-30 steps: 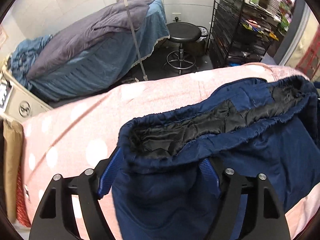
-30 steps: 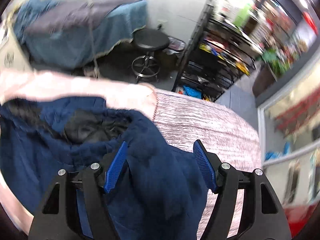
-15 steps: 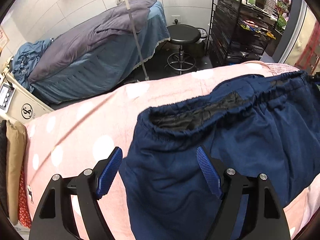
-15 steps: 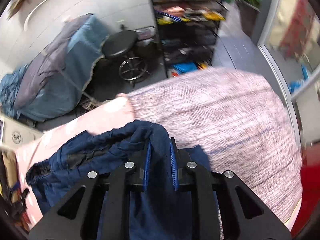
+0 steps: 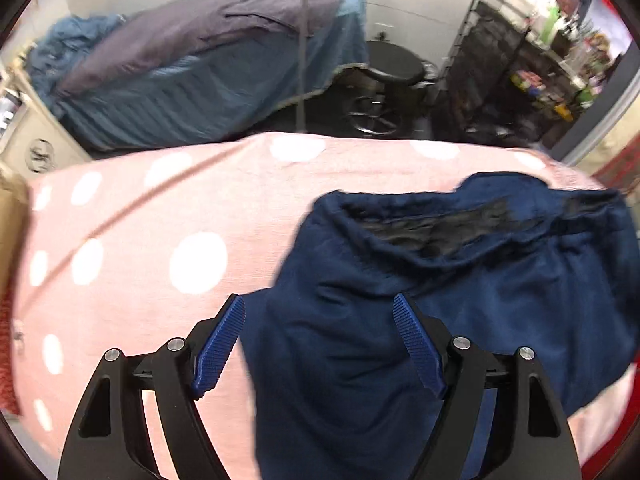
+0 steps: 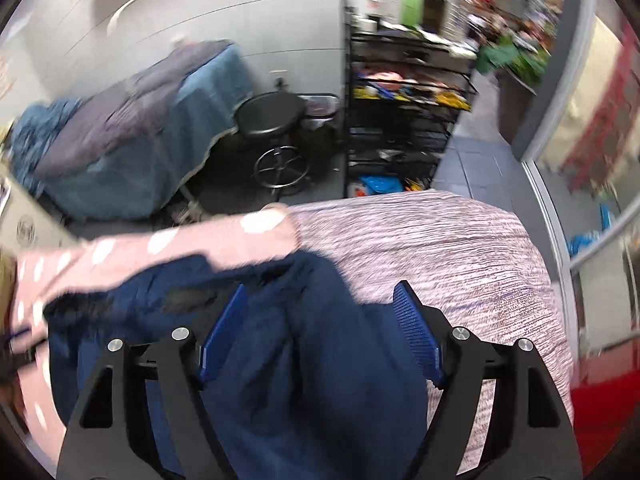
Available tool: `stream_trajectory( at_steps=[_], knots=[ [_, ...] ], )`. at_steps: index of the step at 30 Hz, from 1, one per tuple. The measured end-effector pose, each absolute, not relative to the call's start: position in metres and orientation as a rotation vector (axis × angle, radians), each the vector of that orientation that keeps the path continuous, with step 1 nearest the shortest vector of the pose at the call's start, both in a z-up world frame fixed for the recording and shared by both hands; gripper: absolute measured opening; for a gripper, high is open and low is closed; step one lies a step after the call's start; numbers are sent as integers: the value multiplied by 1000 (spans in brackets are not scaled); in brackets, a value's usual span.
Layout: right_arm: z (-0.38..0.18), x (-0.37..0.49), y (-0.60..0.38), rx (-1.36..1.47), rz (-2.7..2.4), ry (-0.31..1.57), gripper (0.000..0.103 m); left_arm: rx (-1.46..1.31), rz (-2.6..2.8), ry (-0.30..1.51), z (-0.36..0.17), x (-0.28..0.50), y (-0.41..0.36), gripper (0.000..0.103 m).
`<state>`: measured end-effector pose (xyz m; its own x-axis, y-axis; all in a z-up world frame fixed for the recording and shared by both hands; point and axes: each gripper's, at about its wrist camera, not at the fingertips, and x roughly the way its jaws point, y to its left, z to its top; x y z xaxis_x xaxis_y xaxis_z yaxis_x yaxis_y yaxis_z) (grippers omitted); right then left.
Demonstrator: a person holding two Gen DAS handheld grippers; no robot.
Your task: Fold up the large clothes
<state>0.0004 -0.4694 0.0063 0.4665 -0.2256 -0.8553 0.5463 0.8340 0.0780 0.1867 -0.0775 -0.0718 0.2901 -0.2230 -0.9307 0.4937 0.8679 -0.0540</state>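
Observation:
Navy blue trousers [image 5: 440,300] with an elastic waistband and black lining lie on a pink polka-dot cover [image 5: 140,240]. My left gripper [image 5: 318,308] is open above the trousers' left edge and holds nothing. In the right wrist view the trousers [image 6: 300,360] lie bunched across the pink cover and a mauve striped cover [image 6: 440,248]. My right gripper [image 6: 320,298] is open just above the cloth near the waistband's right end; whether it touches is unclear.
Beyond the table stand a bed with blue and grey covers [image 5: 200,60], a black stool [image 6: 272,116] and a black wire shelf rack [image 6: 400,100] full of items. A thin pole [image 5: 304,40] rises behind the table. A glass door [image 6: 580,160] is at the right.
My right gripper was shut on the trousers' waistband half a second ago and has opened, letting the cloth drop. My left gripper stayed open and drew back a little.

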Motion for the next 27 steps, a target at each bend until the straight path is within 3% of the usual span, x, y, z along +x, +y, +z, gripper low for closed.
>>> stream_trajectory(
  at_steps=[6, 17, 24, 27],
  knots=[
    [-8, -28, -414, 430, -326, 1022, 76, 412, -491, 1214, -102, 194, -108, 74],
    [-37, -55, -372, 462, -195, 1102, 76, 333, -378, 1368, -138, 277, -131, 76],
    [-72, -40, -406, 523, -339, 1156, 81, -194, -402, 1589, -167, 303, -70, 80],
    [-77, -33, -423, 609, -370, 1136, 81, -290, -440, 1577, -159, 300, -47, 80]
  ],
)
